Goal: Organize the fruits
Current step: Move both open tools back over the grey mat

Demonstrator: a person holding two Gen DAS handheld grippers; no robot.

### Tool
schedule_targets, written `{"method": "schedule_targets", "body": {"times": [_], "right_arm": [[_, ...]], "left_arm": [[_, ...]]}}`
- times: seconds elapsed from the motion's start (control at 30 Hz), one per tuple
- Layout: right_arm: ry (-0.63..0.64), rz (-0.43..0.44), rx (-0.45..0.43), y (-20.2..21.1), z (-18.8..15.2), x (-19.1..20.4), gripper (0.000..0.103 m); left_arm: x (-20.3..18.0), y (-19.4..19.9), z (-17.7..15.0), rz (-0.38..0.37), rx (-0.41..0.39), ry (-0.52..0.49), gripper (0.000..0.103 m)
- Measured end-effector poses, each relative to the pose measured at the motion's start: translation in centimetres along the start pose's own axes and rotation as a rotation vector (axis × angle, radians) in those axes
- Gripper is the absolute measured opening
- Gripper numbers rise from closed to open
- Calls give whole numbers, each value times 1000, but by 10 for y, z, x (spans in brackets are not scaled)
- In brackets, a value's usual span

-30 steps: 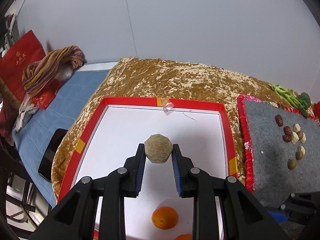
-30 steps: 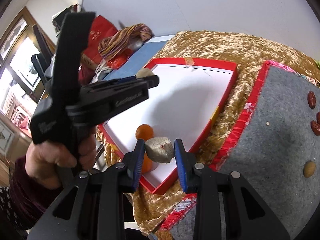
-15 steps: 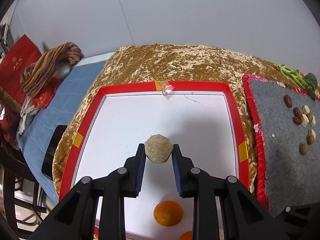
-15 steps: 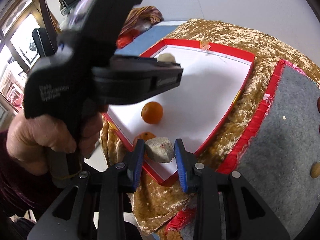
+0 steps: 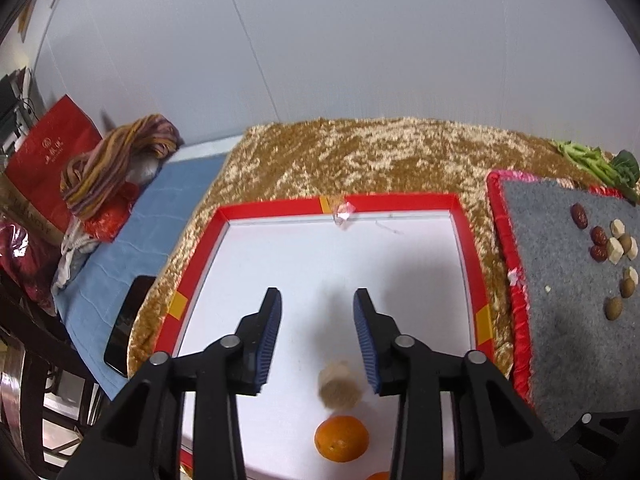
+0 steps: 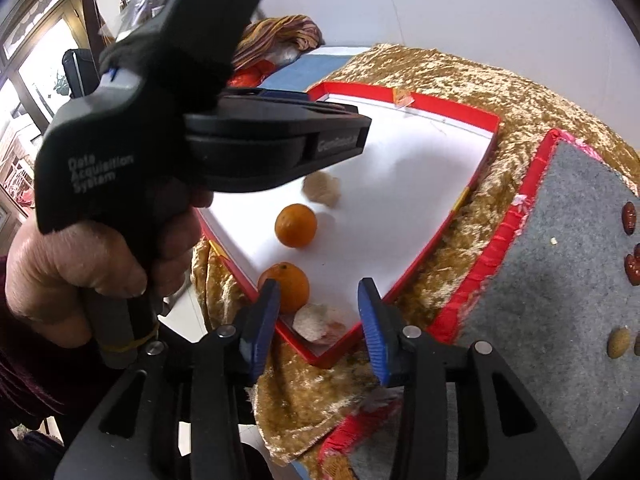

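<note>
My left gripper [image 5: 318,336] is open above a white tray with a red rim [image 5: 400,202]. A tan round fruit [image 5: 339,386], blurred, is on the tray floor just below the left gripper's fingers, beside an orange [image 5: 341,438]. My right gripper [image 6: 318,322] is also open, over the tray's near corner [image 6: 320,360]. A pale fruit [image 6: 316,322] lies in that corner next to a second orange [image 6: 290,286]. The right wrist view also shows the first orange [image 6: 296,225], the blurred tan fruit [image 6: 320,188] and the left gripper [image 6: 356,138], held in a hand [image 6: 80,260].
A grey mat with a red fringe [image 5: 560,300] lies right of the tray and carries several dates [image 5: 579,215] and nuts [image 5: 613,308]. Green vegetables [image 5: 600,164] sit behind it. A gold cloth [image 5: 360,152] covers the table. A phone [image 5: 128,320] lies on blue fabric at the left.
Both grippers have opened. The tan fruit has left the left gripper and dropped onto the tray. The pale fruit has left the right gripper and lies in the tray's near corner.
</note>
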State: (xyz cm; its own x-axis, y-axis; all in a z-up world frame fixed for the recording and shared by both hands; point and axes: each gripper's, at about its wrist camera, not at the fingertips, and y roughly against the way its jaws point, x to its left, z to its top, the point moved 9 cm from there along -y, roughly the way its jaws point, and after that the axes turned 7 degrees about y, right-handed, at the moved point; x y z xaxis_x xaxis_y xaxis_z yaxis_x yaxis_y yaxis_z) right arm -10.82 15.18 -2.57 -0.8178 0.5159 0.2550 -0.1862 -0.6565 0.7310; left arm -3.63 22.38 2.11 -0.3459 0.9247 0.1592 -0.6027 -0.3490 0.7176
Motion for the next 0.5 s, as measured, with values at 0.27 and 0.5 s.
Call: {"method": "schedule_targets", "body": {"times": [0.27,0.5], "right_arm": [[-78,-59,-43,34,-5,-39,48],[-165,-120,-88,70,-11,-79,49]], "left_arm": [[-14,28,23,1,-145,30,73],[-51,42,30,-48,-169,23,79]]}}
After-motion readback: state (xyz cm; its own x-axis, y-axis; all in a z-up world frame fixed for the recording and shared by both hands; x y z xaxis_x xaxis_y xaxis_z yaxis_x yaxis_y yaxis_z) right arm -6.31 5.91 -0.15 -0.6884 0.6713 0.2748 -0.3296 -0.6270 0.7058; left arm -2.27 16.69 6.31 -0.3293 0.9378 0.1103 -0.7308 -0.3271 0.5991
